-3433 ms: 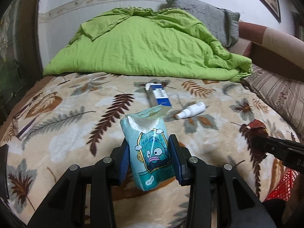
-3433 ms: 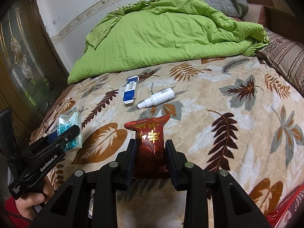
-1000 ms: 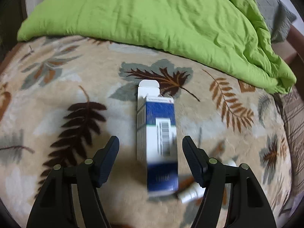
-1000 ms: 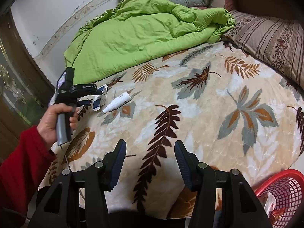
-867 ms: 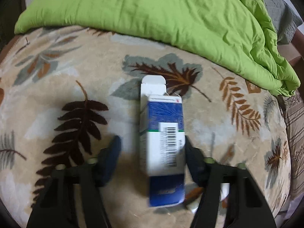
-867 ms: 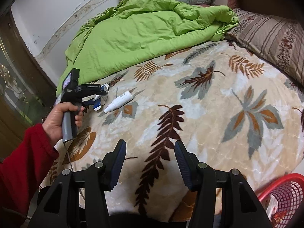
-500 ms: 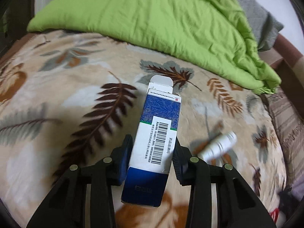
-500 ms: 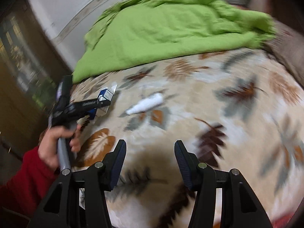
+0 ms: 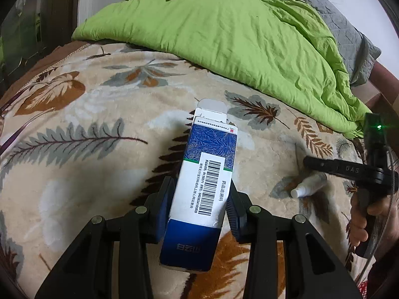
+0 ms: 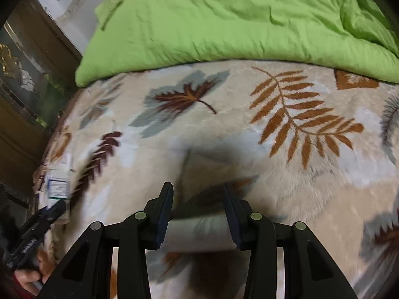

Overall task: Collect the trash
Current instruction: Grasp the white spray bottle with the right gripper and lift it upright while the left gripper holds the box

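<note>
Blue-and-white carton (image 9: 204, 186), barcode side up, top flap open, is pinched between the pads of the left gripper (image 9: 199, 206) and is seen lifted over the leaf-print blanket (image 9: 82, 154); whether its lower end touches the blanket cannot be told. In the right wrist view the same carton is glimpsed blurred at the left edge, in front of the left gripper's black body.

White spray bottle (image 9: 309, 185) is seen lying on its side on the blanket, to the right of the carton and apart from it. It is straddled by the right gripper (image 10: 198, 214), whose jaws are closing with the bottle (image 10: 199, 231) lying crosswise between them; pad contact cannot be told because of blur. The right gripper is also shown from the side in the left wrist view, held by a hand (image 9: 361, 214).

Green quilt (image 9: 224, 37) is piled at the far side of the bed, a grey pillow (image 9: 349, 37) behind it.
</note>
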